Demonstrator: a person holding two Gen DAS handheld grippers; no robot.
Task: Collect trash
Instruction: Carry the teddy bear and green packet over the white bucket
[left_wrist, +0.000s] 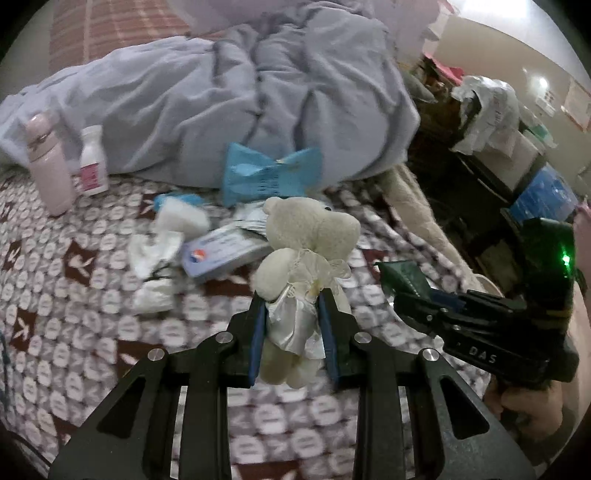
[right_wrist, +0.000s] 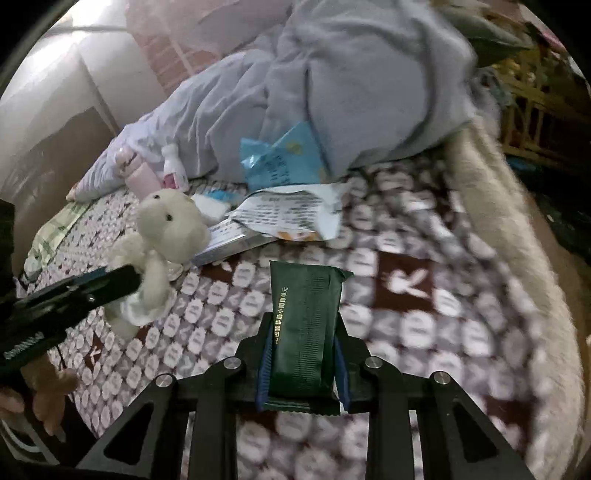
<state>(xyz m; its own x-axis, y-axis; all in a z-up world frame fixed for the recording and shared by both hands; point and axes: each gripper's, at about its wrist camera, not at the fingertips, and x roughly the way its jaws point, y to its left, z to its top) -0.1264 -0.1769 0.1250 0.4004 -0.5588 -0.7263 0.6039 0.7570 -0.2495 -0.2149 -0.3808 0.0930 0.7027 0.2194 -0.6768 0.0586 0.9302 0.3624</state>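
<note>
Grippers both loaded: left gripper (left_wrist: 291, 295) clamping cream plush teddy bear in white satin dress (left_wrist: 306, 236), likely clearing it aside; right gripper (right_wrist: 303, 321) pinching dark green foil wrapper (right_wrist: 304, 317), lifting trash off patterned bedspread (right_wrist: 406, 314).

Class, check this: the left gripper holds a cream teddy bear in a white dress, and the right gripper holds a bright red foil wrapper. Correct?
Not quite. The right gripper holds a dark green foil wrapper, not red, as the right wrist view shows. The left gripper does hold the cream teddy bear in a white dress.

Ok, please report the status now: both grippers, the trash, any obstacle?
Left gripper shut on teddy bear. Right gripper shut on green wrapper. Blue wrapper, tissues remain on bed. Nothing in the way.
</note>
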